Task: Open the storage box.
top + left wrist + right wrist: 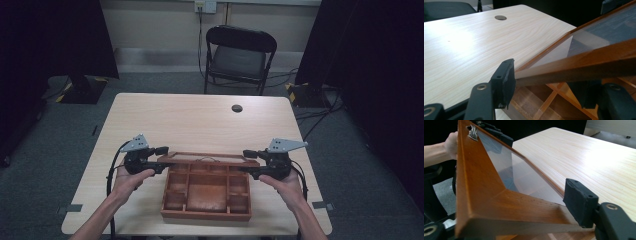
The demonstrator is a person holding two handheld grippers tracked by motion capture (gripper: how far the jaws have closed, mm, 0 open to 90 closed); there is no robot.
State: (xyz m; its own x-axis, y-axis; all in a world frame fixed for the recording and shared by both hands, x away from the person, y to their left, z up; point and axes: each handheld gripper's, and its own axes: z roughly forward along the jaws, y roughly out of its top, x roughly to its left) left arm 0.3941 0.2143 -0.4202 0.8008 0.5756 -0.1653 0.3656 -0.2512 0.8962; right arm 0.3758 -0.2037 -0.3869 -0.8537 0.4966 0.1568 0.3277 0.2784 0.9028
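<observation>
One table [200,120]: two grippers, left [167,164] and right [245,169], pinch one box lid [210,158]

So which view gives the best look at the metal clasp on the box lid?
The right gripper view: the clasp sits close and sharp on the lid frame's upper edge. In the high view it is a faint dark speck at the middle of the lid's edge. The left gripper view offers the lid's frame and glass, too oblique to make it out.
</observation>
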